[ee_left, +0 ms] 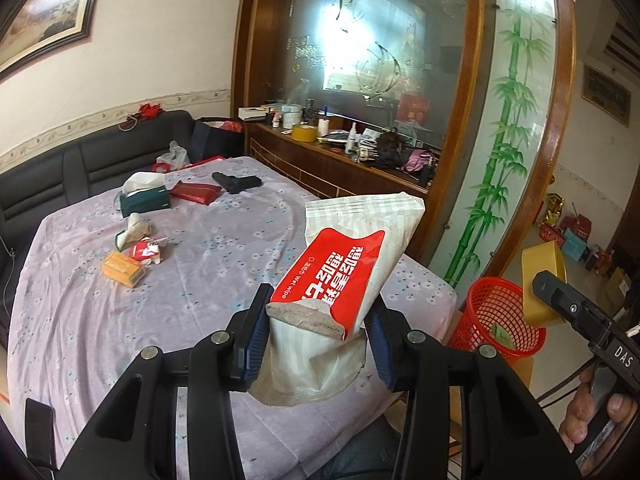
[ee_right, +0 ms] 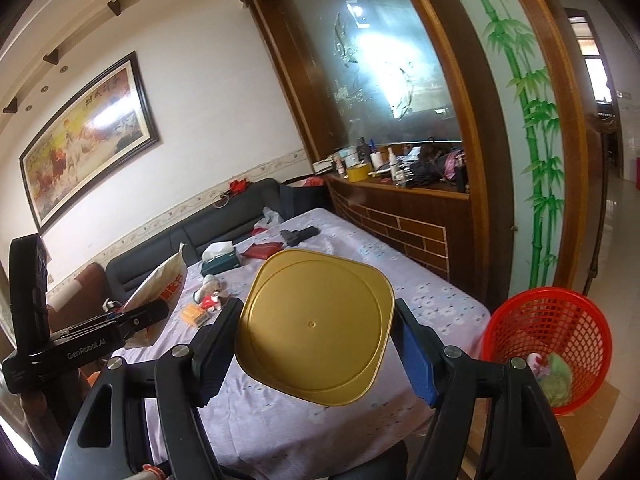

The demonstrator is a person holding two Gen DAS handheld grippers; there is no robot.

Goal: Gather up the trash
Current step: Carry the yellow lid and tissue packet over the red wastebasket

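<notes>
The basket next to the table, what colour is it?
Red, a mesh basket. The right wrist view shows it best.

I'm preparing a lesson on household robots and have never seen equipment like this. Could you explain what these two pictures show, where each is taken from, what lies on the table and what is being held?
There is no robot: a person holds a two-fingered tool in each hand, each with a camera looking along its fingers.

The left camera's picture shows the left hand-held gripper shut on a wet wipe packet. The right camera's picture shows the right hand-held gripper shut on a gold plastic lid.

On the table's floral cloth lie a tissue box, a red pouch, an orange box and crumpled wrappers. A red mesh bin stands beside the table, apparently for the trash.
</notes>
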